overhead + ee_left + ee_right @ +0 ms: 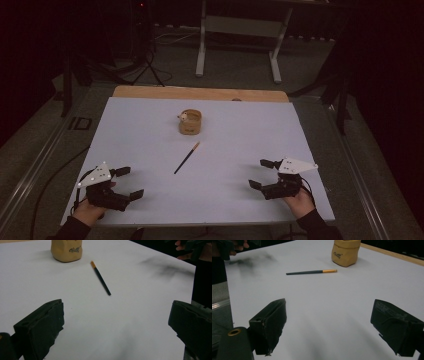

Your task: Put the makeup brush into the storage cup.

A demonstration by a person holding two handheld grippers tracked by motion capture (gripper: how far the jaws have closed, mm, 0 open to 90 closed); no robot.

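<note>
High view: both hand-held grippers rest low on the bench, released.
Left hand-held gripper and right hand-held gripper point inward, jaws spread wide; brush lies ahead between them.

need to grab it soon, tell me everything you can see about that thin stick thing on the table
The brush-like stick is slim and straight, with a dark handle and a gold band at the end nearer the tan pouch. It lies flat on the white table, slanted, between both hand-held grippers. Nothing touches it but the table.
</note>
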